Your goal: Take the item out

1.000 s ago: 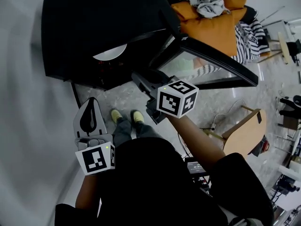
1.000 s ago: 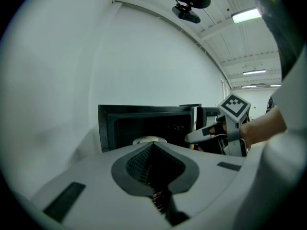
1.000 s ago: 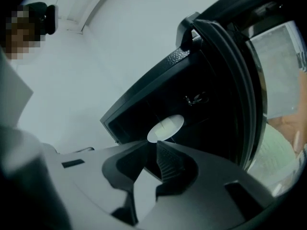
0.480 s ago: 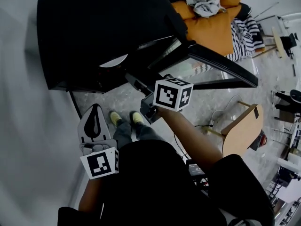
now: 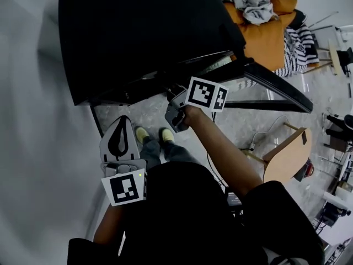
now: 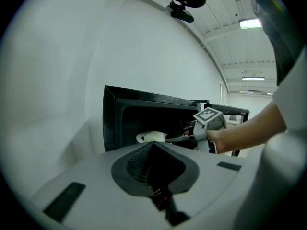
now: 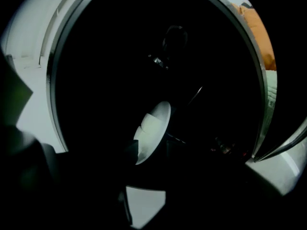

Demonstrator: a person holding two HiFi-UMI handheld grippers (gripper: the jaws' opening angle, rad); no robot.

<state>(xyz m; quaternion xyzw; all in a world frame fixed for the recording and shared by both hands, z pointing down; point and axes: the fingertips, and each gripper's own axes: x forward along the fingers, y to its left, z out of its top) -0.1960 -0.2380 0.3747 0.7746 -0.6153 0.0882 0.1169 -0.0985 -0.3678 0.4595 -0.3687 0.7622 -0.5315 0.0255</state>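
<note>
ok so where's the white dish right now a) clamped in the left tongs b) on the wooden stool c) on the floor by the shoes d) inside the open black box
d, the white dish sits in the dark opening of the black box, as both gripper views show.

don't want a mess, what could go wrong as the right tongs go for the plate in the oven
1. The right tongs have just been opening at the plate. The dark oven hides whether its rim is between them, so they might close on a thin edge and let it slip.
2. The open door hangs close beside the arm; pulling back could knock it.
</note>
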